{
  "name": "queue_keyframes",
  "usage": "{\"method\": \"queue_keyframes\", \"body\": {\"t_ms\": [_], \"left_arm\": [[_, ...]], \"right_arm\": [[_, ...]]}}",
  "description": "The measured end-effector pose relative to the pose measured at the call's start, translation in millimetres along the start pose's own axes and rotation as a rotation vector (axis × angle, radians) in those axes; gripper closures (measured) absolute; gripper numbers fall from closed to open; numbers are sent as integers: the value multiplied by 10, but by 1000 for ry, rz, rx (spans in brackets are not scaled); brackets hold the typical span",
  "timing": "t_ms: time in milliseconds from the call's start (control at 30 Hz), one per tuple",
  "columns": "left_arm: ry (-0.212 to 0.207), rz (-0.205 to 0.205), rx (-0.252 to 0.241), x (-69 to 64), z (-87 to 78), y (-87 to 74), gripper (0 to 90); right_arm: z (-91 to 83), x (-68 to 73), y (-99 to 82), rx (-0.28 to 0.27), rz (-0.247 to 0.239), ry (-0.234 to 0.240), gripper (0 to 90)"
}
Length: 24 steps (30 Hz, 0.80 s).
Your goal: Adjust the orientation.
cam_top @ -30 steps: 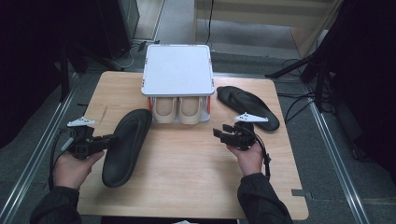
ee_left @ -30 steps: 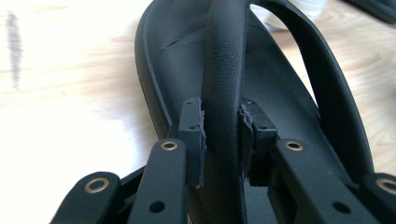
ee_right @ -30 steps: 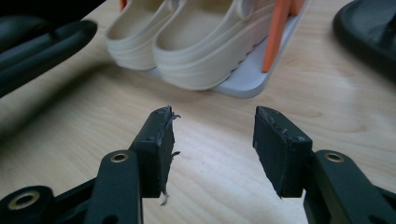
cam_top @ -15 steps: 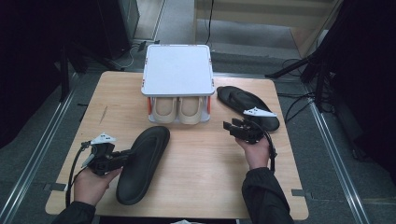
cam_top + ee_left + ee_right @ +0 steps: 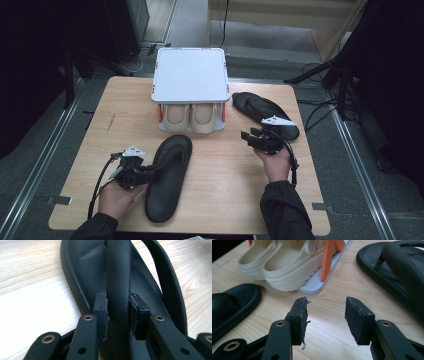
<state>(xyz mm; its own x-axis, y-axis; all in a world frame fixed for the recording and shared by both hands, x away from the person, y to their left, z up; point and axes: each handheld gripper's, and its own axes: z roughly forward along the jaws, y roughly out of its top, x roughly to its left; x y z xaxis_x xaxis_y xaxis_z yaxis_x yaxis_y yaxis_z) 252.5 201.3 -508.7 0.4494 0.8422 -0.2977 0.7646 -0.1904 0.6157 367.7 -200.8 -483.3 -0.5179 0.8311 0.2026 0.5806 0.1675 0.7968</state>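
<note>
Sandal (image 5: 169, 176), black with a smooth padded strap, lies flat on the counter (image 5: 225, 185), its long axis running from the near edge up toward the shoe rack (image 5: 190, 75). Left claw (image 5: 145, 174) has just been opening, pads either side of its strap. Right claw (image 5: 248, 136) hangs wide, empty.

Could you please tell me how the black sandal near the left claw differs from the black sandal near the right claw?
The near black sandal lies at the table's front, toe toward the shoe rack; the far black sandal lies beside the rack's right side, angled. The near sandal's strap sits between the left claw's pads, whose jaws have just been opening; the far sandal is untouched, with the right claw open nearby. Both are black and look like a matching pair.
</note>
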Motion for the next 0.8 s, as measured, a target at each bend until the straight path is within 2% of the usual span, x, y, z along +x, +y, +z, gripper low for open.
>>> {"method": "queue_keyframes", "body": {"t_ms": [133,300,333,400,500,567,667,733,800], "left_arm": [[-42,-33,-13,-1,0,7,618],[-58,-23,-7,-8,-1,24,562],[-64,-2,-3,-3,-9,34,537],[-30,38,-14,3,-45,49,500],[-47,25,-29,70,-117,66,463],[-44,30,-33,108,-148,72,452],[-39,37,-30,167,-173,82,421],[-23,41,-35,209,-193,87,404],[-26,49,-40,260,-208,91,378]], "right_arm": [[-6,2,-6,2,-21,-13,531],[2,-44,-13,0,-17,-19,549],[4,-58,-15,4,-15,-26,570],[8,-97,-24,12,-9,-29,630],[15,-168,-26,27,9,-27,716],[9,-210,-18,25,14,-34,771],[-1,-285,6,21,51,-32,859],[-1,-349,24,29,67,-37,898],[1,-423,30,31,60,-52,900]]}}
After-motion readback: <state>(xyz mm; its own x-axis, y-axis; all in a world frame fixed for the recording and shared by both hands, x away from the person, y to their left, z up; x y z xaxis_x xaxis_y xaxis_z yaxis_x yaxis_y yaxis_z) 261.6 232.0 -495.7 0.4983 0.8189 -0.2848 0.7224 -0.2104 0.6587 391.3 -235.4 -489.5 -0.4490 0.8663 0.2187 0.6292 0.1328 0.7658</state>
